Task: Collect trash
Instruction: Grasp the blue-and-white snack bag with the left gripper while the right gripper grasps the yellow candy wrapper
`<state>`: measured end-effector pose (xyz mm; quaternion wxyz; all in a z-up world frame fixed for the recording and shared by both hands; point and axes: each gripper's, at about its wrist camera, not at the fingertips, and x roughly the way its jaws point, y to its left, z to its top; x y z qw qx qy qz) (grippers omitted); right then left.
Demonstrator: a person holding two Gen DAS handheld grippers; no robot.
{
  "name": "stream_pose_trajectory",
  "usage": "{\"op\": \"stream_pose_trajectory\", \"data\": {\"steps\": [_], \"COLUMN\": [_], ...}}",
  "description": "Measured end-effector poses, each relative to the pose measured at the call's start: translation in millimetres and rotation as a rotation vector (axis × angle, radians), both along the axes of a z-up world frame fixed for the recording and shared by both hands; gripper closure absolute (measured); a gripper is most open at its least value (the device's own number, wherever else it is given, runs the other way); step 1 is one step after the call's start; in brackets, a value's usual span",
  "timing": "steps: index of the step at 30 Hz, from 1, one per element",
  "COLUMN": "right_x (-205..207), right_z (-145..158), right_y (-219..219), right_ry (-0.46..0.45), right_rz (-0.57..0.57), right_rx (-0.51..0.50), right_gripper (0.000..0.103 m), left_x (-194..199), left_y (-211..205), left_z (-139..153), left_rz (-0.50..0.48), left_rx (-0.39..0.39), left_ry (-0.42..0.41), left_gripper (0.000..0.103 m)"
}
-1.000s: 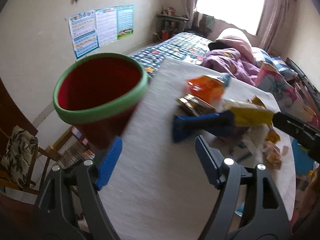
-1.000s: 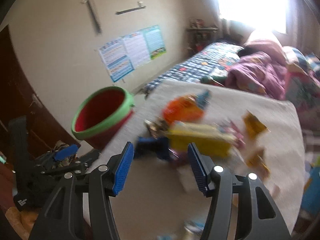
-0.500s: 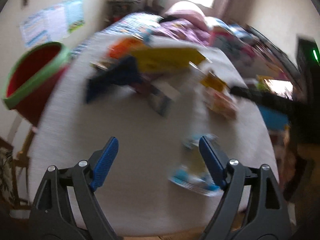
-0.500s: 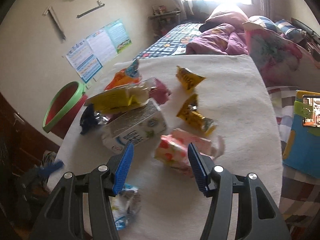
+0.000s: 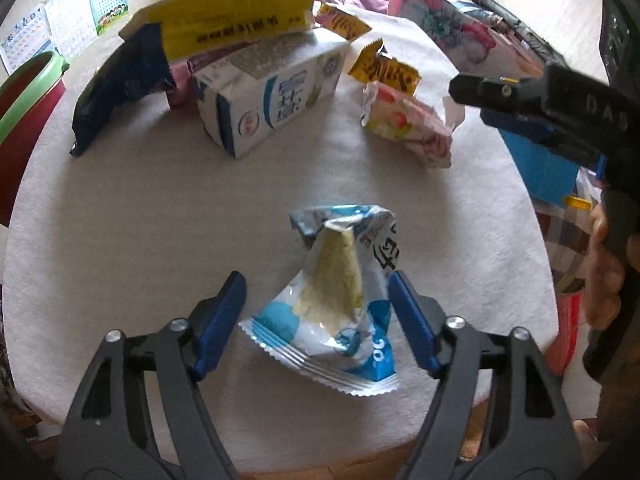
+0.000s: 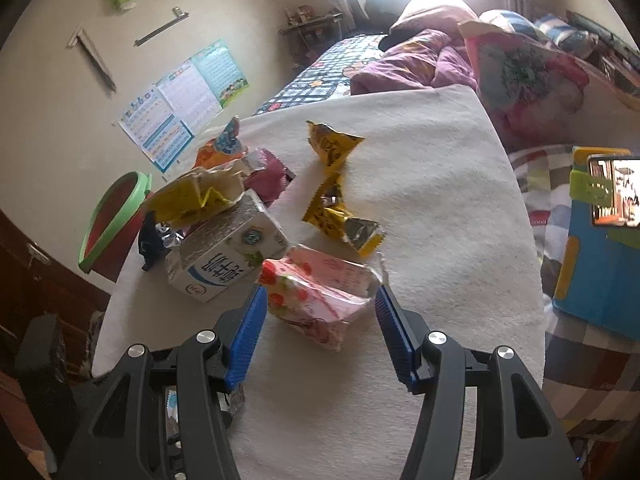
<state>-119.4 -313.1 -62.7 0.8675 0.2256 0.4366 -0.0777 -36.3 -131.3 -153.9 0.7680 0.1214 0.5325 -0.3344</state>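
From the left wrist, the left gripper [image 5: 316, 312] points steeply down at a crumpled blue-and-white wrapper [image 5: 336, 300] lying near the front edge of the table [image 5: 140, 220]. Its jaws have just been closing, yet they are open: the wrapper sits between them, the right pad just beside its edge, the left pad clear of it. Farther back lie a milk carton [image 5: 272, 96], a yellow packet [image 5: 236, 20] propped on it, a dark blue wrapper [image 5: 120, 84], a pink strawberry wrapper [image 5: 408, 124] and small yellow sachets [image 5: 384, 72]; the red bin with the green rim [image 5: 28, 96] stands off the table's left edge. The likely trouble here is that the wrapper is light and puffed, so jaws closing off-centre could push it aside or pinch only a loose corner that slips on lifting. From the right wrist, the right gripper [image 6: 320, 332] hangs over the pink strawberry wrapper [image 6: 316, 296], jaws open and astride it, not pressing; the wrapper's near end lies between the pads. The milk carton [image 6: 224, 256] is just beside the left pad, so a descent drifting that way could catch the carton and topple the packet heap. The bin [image 6: 116, 220] is well apart from both wrappers, across the pile, so a weak grip risks dropping trash on the way over.
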Motion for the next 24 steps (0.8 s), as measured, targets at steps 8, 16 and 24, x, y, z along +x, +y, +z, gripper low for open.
{"op": "stream_pose_trajectory", "data": {"steps": [8, 16, 24], "right_x": [26, 64, 82], "right_z": [3, -6, -31], "right_y": [-13, -22, -14], "right_ry": [-0.001, 0.041, 0.108], "right_rz": [0.031, 0.083, 0.121], "right_rx": [-0.027, -0.076, -0.102], "right_gripper": [0.048, 0.05, 0.06], "left_x": [5, 25, 29], "left_y": [11, 49, 59], "left_z": [13, 23, 28], "left_rz": [0.042, 0.212, 0.241], "left_rx": [0.004, -0.032, -0.053], "left_ry": [-0.044, -0.062, -0.076], "left_gripper": [0.07, 0.07, 0.051]}}
